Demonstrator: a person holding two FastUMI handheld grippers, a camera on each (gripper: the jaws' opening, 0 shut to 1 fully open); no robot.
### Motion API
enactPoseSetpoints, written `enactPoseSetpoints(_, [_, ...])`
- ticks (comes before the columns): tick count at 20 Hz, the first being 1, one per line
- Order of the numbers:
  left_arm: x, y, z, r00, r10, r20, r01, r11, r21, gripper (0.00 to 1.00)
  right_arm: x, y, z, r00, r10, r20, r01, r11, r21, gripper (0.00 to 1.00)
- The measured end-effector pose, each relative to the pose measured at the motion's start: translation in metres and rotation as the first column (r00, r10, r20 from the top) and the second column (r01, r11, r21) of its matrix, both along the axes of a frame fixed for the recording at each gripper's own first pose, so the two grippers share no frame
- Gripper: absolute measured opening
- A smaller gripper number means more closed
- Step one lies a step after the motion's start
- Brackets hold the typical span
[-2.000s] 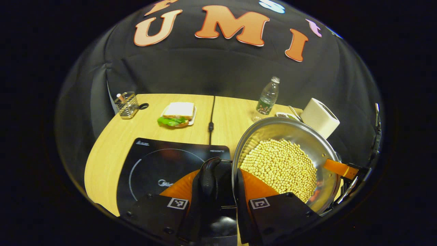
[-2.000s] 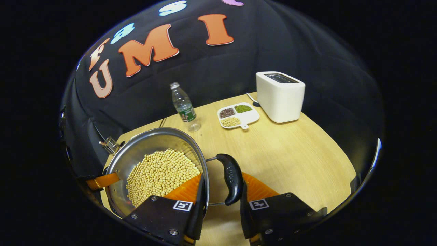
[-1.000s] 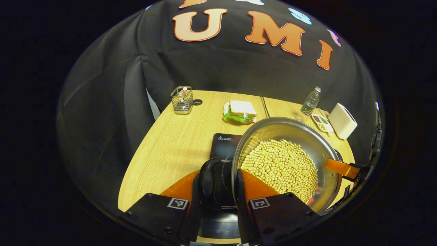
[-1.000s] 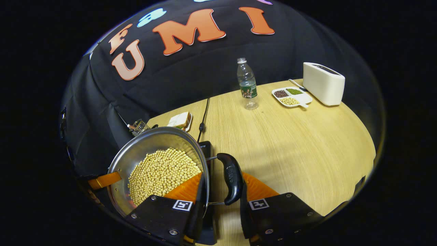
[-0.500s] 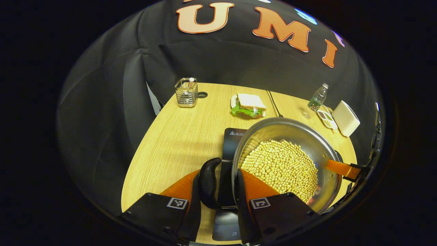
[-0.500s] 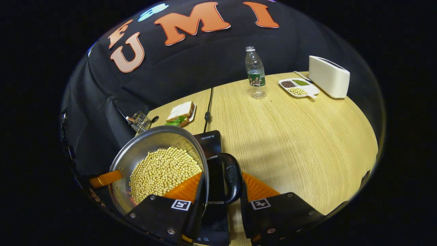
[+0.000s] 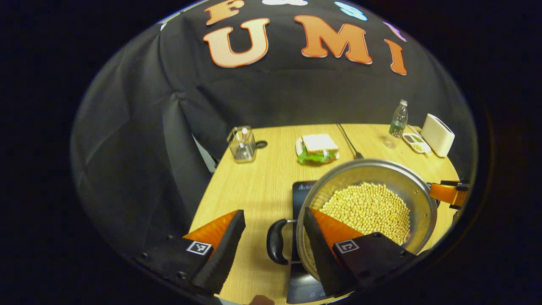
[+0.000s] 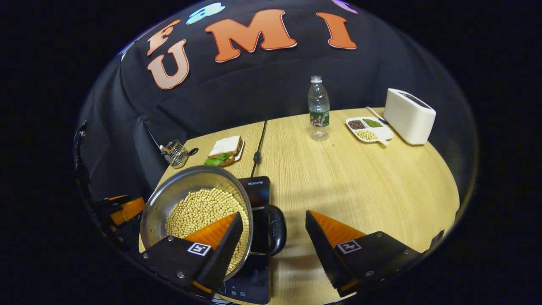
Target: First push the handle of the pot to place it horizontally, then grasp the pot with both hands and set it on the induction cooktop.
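Both grippers, left gripper (image 7: 274, 241) and right gripper (image 8: 274, 237), have released the round steel pot of yellow beans (image 8: 199, 212), now resting on the black induction cooktop (image 8: 258, 186).

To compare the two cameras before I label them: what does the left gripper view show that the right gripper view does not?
Left gripper view: the pot's left handle, between the fingers of the open left gripper. Right gripper view: the pot's right handle, between the fingers of the open right gripper. Both: the pot of beans on the induction cooktop, the sandwich, the bottle and the toaster.
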State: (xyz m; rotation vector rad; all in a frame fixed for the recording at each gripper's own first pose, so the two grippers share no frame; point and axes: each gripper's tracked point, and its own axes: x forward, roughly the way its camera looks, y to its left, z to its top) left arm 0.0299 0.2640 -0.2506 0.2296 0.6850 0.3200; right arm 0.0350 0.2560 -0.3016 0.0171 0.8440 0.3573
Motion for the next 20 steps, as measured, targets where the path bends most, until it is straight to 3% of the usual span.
enactPoseSetpoints(2, [0.017, -0.011, 0.04, 0.996, -0.008, 0.092, 0.007, 1.0, 0.006, 0.87, 0.023, -0.007, 0.038, 0.997, -0.023, 0.071, 0.021, 0.999, 0.032, 0.95])
enactPoseSetpoints(3, [0.025, -0.018, 0.063, 0.99, -0.007, 0.142, 0.006, 1.0, 0.009, 0.81, 0.035, -0.009, 0.056, 0.994, -0.026, 0.107, 0.022, 0.999, 0.038, 0.95])
enactPoseSetpoints(5, [0.039, -0.033, 0.115, 0.969, -0.014, 0.246, 0.012, 1.0, 0.007, 0.94, 0.055, -0.018, 0.098, 0.98, -0.033, 0.194, 0.026, 0.999, 0.039, 0.95])
enactPoseSetpoints(10, [0.061, -0.082, 0.237, 0.895, -0.07, 0.44, 0.076, 0.997, 0.004, 0.97, 0.08, -0.033, 0.222, 0.909, -0.038, 0.415, 0.007, 0.997, 0.077, 0.95])
enactPoseSetpoints(12, [0.06, -0.099, 0.284, 0.863, -0.099, 0.496, 0.098, 0.995, 0.027, 0.97, 0.085, -0.045, 0.27, 0.86, -0.025, 0.509, -0.001, 0.999, 0.052, 0.95])
enactPoseSetpoints(14, [0.055, -0.109, 0.317, 0.852, -0.099, 0.515, 0.09, 0.995, 0.043, 0.96, 0.086, -0.052, 0.313, 0.823, -0.023, 0.567, -0.003, 0.999, 0.045, 0.95])
enactPoseSetpoints(17, [0.046, -0.128, 0.358, 0.821, -0.106, 0.56, 0.127, 0.992, 0.002, 0.94, 0.075, -0.057, 0.372, 0.799, -0.01, 0.601, -0.046, 0.996, 0.078, 1.0])
enactPoseSetpoints(18, [0.043, -0.132, 0.371, 0.809, -0.108, 0.578, 0.138, 0.99, -0.008, 0.96, 0.072, -0.063, 0.392, 0.783, -0.017, 0.622, -0.044, 0.996, 0.083, 0.95])
enactPoseSetpoints(20, [0.031, -0.126, 0.393, 0.797, -0.102, 0.596, 0.13, 0.992, -0.004, 0.99, 0.069, -0.075, 0.429, 0.74, -0.03, 0.672, -0.034, 0.996, 0.082, 0.95])
